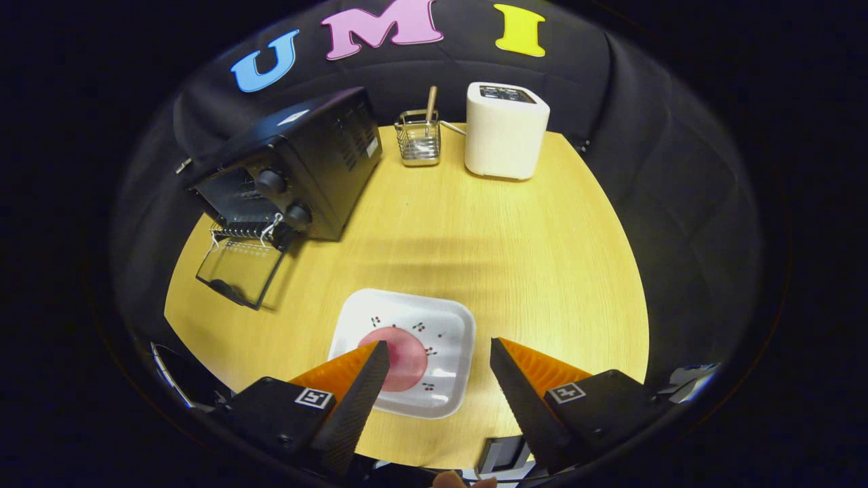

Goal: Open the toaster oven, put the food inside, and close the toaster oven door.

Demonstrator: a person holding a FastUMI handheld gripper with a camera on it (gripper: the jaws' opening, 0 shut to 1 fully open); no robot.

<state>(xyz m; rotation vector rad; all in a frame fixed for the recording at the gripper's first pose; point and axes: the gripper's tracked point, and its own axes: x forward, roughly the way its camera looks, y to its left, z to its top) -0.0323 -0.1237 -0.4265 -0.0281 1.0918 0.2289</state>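
Standing at the table's left edge, the toaster oven (pixel 291 169) has its door (pixel 241 271) folded down flat, so the cavity is ready to load. Between oven and plate (pixel 434 379) lies bare tabletop (pixel 529 257) for travel. Gripper (pixel 439 356) jaws hang wide above the plate, straddling the pink food (pixel 407 356), gripping nothing.

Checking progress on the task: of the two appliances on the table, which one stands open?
The black toaster oven, beyond the open gripper: its glass door is folded down onto the table. The white toaster has no door.
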